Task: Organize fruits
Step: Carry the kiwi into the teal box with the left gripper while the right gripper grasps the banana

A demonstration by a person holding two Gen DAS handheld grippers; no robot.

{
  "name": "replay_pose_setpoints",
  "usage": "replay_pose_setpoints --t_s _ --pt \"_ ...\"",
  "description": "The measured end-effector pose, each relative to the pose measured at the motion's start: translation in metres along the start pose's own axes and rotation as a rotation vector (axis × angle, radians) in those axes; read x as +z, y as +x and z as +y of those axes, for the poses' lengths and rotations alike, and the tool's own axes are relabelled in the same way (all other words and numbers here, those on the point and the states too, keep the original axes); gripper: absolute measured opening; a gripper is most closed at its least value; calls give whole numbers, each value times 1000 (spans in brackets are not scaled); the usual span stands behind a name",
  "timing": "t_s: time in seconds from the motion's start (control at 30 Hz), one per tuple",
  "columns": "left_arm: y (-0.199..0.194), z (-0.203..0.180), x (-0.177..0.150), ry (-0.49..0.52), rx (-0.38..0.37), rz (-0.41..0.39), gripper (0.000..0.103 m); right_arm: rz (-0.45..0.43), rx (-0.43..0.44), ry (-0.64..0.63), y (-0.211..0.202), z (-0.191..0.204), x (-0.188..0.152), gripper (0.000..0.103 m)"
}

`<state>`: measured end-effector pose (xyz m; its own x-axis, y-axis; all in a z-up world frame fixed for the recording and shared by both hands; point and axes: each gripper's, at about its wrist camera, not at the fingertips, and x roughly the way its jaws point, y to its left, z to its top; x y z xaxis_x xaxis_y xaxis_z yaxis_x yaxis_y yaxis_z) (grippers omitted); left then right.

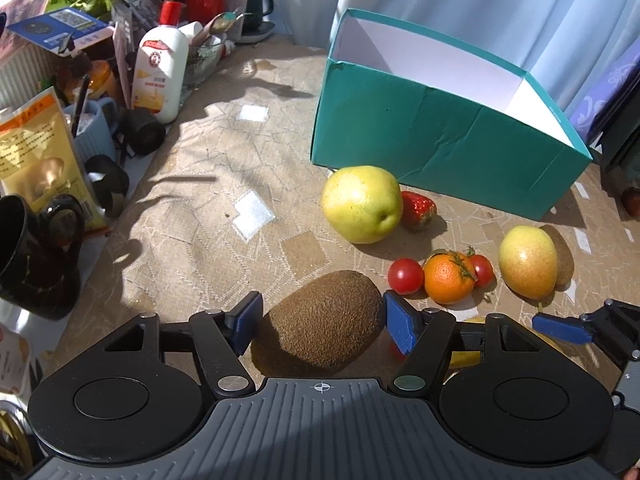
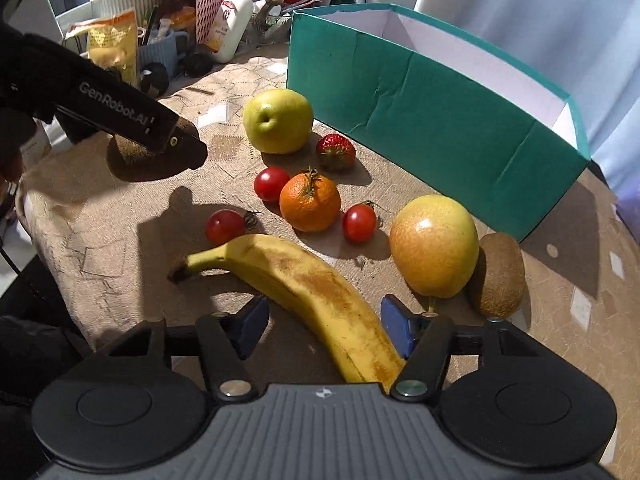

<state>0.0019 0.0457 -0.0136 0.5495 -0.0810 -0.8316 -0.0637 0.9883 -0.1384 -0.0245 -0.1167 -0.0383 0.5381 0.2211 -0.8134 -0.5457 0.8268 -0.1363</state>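
The left gripper (image 1: 322,322) has its two blue pads pressed against the ends of a brown kiwi (image 1: 320,322), which it holds clamped just above the patterned tablecloth (image 1: 192,216). The right gripper (image 2: 324,326) straddles the thick end of a banana (image 2: 304,292); the right pad sits against the peel, while a gap shows on the left side, so the fingers are apart and not yet gripping, and the banana lies flat on the cloth with its stem pointing left. Just beyond the banana are three cherry tomatoes (image 2: 271,184), grouped around an orange (image 2: 310,202) with a green stem. To the right of these a yellow-red apple (image 2: 434,245) touches a second kiwi (image 2: 498,276) lying behind it. Farther back a green apple (image 2: 278,121) sits just beside a strawberry (image 2: 335,152), both close to the front wall of an open teal box (image 2: 432,120) with a white inside. In the right wrist view the left gripper appears at the upper left, with its kiwi showing beneath it. Along the far left edge of the table stands clutter: a white bottle (image 1: 162,68) with a red cap, a red mug (image 1: 204,0), a black mug (image 1: 36,252) and a yellow packet (image 1: 40,152).
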Motion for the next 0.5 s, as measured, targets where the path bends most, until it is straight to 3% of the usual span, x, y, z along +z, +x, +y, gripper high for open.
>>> replay_pose_setpoints --t_s 0.3,0.5 --pt "-9 -2 1 -3 -6 -19 71 39 45 17 9 -10 2 58" --pt "-16 -7 5 2 -17 -35 71 27 -5 13 6 -10 -2 41"
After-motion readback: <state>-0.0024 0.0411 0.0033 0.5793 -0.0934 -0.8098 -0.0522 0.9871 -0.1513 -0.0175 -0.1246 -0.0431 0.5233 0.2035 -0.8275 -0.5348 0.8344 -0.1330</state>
